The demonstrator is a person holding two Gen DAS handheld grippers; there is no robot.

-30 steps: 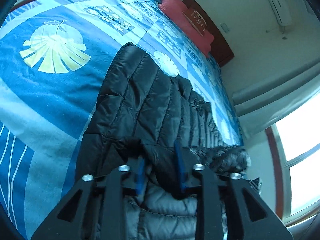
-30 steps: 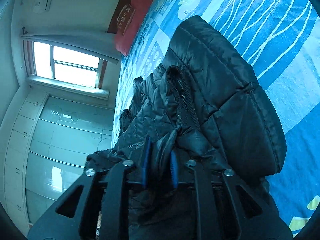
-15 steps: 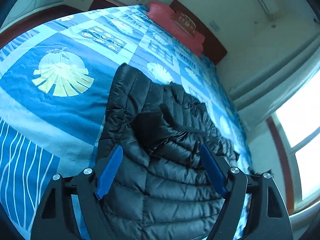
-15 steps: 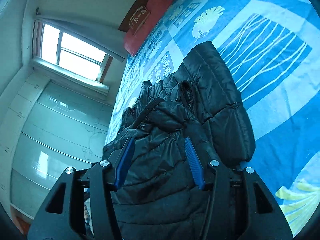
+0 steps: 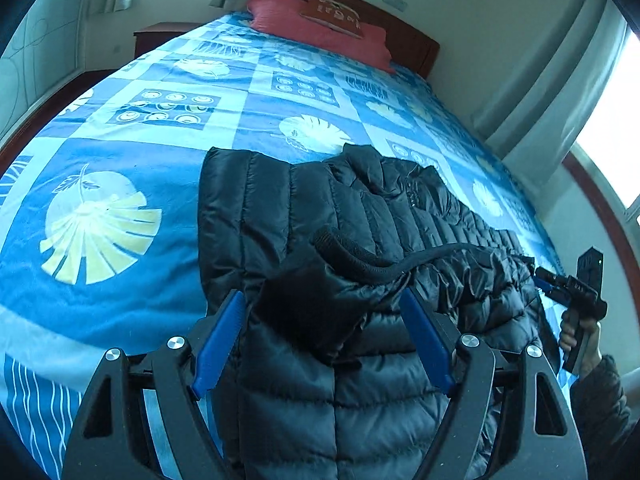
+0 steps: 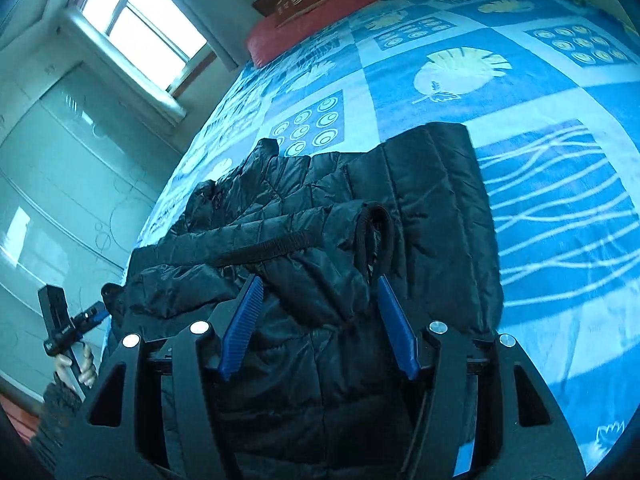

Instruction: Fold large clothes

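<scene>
While black puffer jacket [image 5: 360, 240] lies folded on blue patterned bedspread [image 5: 120, 152], left gripper [image 5: 322, 328] gapes wide over sleeve cuff, empty; right gripper [image 6: 320, 320] jaws opening above jacket, gripping nothing.

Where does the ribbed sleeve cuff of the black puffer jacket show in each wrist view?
Left wrist view: ribbed cuff sits centre, just above and between the open blue jaws.
Right wrist view: ribbed cuff sits centre, looped upright, just above the right-hand blue pad.
Shared landmark: red pillow at the head of the bed.
</scene>
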